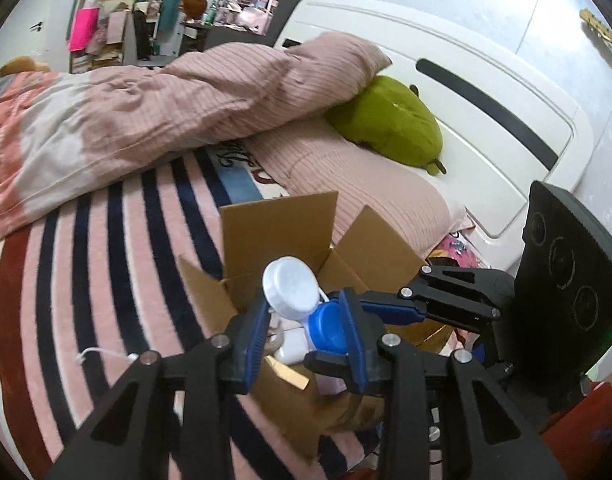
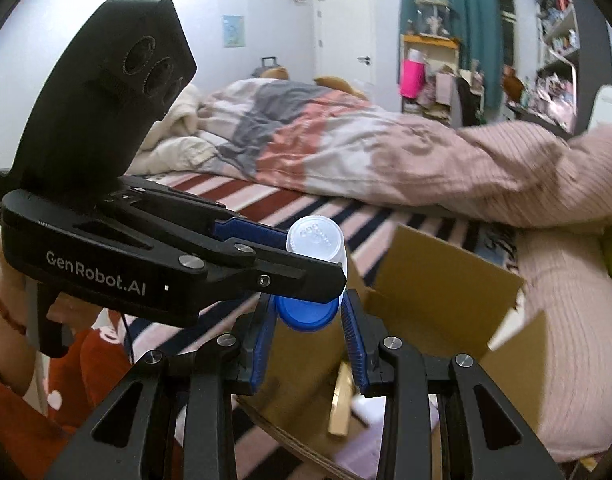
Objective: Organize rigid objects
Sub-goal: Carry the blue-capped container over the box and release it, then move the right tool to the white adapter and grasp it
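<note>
A small white plastic bottle with a blue screw cap (image 1: 306, 308) hangs over the open brown cardboard box (image 1: 274, 236) that sits on the striped pink, navy and red blanket (image 1: 118, 248). The bottle is held upside down and tilted: its blue cap points down toward the box, its round white base (image 1: 292, 284) points up and out toward the room, so the long axis runs steeply, leaning away from the grippers.

The left gripper (image 1: 306, 336) has its blue-padded fingers (image 1: 254, 336) closed part-way against the bottle, one on each side of the body just above the cap. From the right wrist view the same left gripper (image 2: 306, 276) reaches in from the side, and the bottle base (image 2: 316, 238) stands above its tip. The right gripper (image 2: 310, 344) sits below with its fingers (image 2: 266, 332) spread on either side of the blue cap (image 2: 306, 312); I cannot tell whether they touch it.

The box flaps stand up around the opening, the tallest on the far side. Inside lie a white object (image 1: 292, 350) and a strip of tan card (image 2: 340, 404), with room left around them. A ribbed pink pillow (image 1: 366, 192) lies just beside the box, a green plush cushion (image 1: 390, 124) beyond it against the white headboard (image 1: 486, 92).
</note>
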Action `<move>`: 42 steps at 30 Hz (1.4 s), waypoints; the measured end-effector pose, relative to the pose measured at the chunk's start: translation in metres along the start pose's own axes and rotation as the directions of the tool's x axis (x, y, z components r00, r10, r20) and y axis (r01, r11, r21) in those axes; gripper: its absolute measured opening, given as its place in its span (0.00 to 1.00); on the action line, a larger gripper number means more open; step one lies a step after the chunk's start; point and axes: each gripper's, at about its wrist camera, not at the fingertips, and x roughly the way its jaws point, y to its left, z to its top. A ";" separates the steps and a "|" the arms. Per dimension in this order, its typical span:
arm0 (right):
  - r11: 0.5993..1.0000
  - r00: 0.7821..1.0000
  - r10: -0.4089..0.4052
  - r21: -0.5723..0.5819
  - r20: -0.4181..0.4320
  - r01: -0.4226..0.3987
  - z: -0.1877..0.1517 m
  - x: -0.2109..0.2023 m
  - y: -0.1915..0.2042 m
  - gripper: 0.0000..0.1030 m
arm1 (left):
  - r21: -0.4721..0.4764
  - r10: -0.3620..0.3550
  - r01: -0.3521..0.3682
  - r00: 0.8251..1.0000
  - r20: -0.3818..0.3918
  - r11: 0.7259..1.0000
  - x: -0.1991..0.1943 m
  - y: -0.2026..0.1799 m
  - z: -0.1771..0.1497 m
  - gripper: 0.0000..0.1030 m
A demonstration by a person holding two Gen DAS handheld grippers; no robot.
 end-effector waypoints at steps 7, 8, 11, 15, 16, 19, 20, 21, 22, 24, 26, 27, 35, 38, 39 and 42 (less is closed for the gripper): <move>0.999 0.997 -0.017 0.032 -0.069 0.019 -0.006 0.009 -0.016 0.28 | 0.019 0.036 -0.035 0.999 -0.038 0.999 0.020 -0.001 0.002 0.41; 0.999 0.996 -0.017 0.033 -0.082 0.020 -0.007 0.010 -0.017 0.29 | 0.021 0.046 -0.046 0.998 -0.038 0.999 0.021 -0.001 0.002 0.48; 0.999 0.994 -0.017 0.039 -0.106 0.021 -0.008 0.015 -0.017 0.34 | 0.021 0.056 -0.055 0.998 -0.035 0.998 0.020 0.002 0.001 0.54; 0.999 0.993 -0.025 0.037 -0.112 0.029 -0.007 0.014 -0.013 0.40 | 0.025 0.073 -0.073 0.997 -0.024 0.997 0.013 0.006 0.000 0.55; 0.999 0.993 -0.026 0.034 -0.111 0.030 -0.006 0.014 -0.012 0.40 | 0.023 0.078 -0.078 0.997 -0.019 0.997 0.009 0.007 -0.001 0.55; 0.999 0.995 -0.031 0.020 -0.094 0.033 0.001 0.013 -0.004 0.41 | 0.006 0.086 -0.086 0.996 0.015 0.996 -0.008 0.016 -0.003 0.55; 0.999 0.996 -0.028 0.017 -0.088 0.030 0.004 0.013 -0.002 0.41 | -0.008 0.095 -0.095 0.995 0.036 0.995 -0.020 0.023 -0.005 0.57; 1.000 0.997 -0.020 0.009 -0.077 0.021 0.008 0.013 0.005 0.41 | -0.021 0.107 -0.106 0.993 0.051 0.994 -0.028 0.029 -0.007 0.59; 1.000 0.997 -0.014 0.003 -0.070 0.015 0.011 0.014 0.009 0.41 | -0.043 0.132 -0.129 0.988 0.074 0.991 -0.041 0.038 -0.010 0.66; 1.000 0.998 0.008 -0.017 -0.055 -0.008 0.019 0.018 0.025 0.41 | -0.076 0.175 -0.167 0.979 0.105 0.983 -0.060 0.054 -0.017 0.68; 0.999 0.998 0.032 -0.032 -0.048 -0.033 0.025 0.024 0.039 0.41 | -0.115 0.218 -0.205 0.968 0.121 0.972 -0.080 0.073 -0.027 0.68; 0.998 0.998 0.047 -0.041 -0.047 -0.049 0.028 0.029 0.048 0.41 | -0.129 0.237 -0.221 0.963 0.125 0.967 -0.087 0.081 -0.032 0.68; 0.984 0.981 0.125 -0.108 -0.145 -0.142 0.037 0.087 0.115 0.41 | -0.255 0.356 -0.321 0.929 0.105 0.912 -0.120 0.148 -0.086 0.68; 0.986 0.972 0.099 -0.110 -0.212 -0.124 0.031 0.118 0.128 0.41 | -0.300 0.369 -0.332 0.926 0.078 0.894 -0.121 0.171 -0.104 0.68; 0.989 0.970 0.075 -0.110 -0.232 -0.103 0.027 0.128 0.131 0.41 | -0.310 0.369 -0.332 0.927 0.071 0.891 -0.120 0.177 -0.108 0.68; 0.995 0.964 -0.028 -0.101 -0.266 0.001 0.015 0.159 0.128 0.41 | -0.334 0.372 -0.336 0.927 0.048 0.881 -0.118 0.191 -0.121 0.68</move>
